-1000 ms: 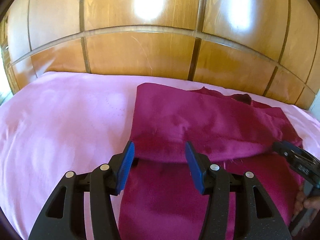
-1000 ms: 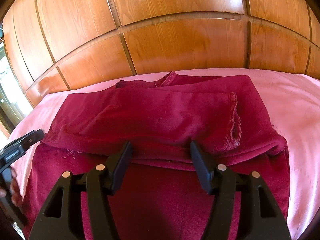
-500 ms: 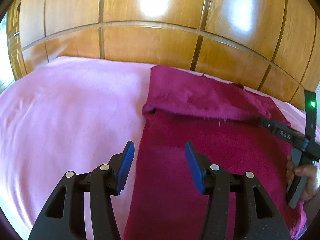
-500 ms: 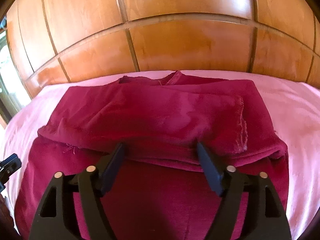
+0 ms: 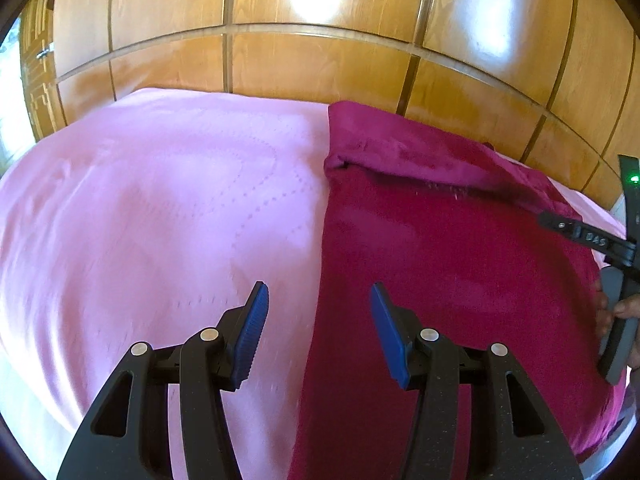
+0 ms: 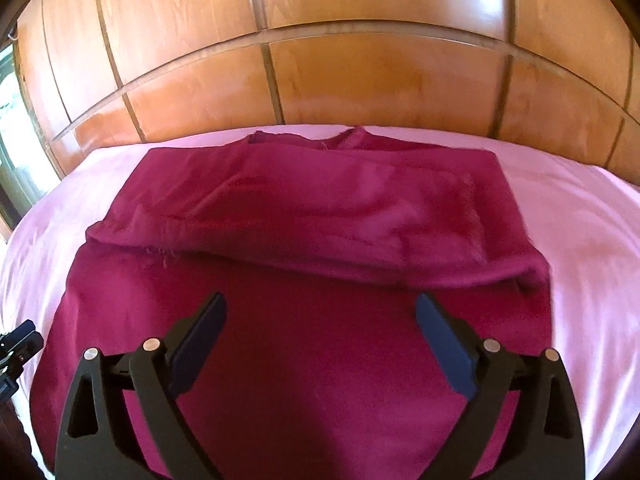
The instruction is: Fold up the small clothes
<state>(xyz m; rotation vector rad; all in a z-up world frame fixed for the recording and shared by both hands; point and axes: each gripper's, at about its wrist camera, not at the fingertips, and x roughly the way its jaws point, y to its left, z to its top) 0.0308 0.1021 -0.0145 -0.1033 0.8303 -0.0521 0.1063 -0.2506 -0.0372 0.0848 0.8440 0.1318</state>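
Two views, both cut garment's [image 6: 312,320] near edge off at frame bottom; far neckline partly tucked behind fold, hard to read. Person's hand [image 5: 624,308] only partly in view at frame edge. Magenta garment lies flat on pink sheet [image 5: 160,220], long axis running toward wooden panelling [image 6: 360,80], far part folded back over near part. Left gripper [image 5: 318,332] half apart, empty, straddling garment's left edge. Right gripper [image 6: 320,344] over garment, jaws opening wide, nothing pinched.

Garment's [image 6: 304,360] near hem cut off below
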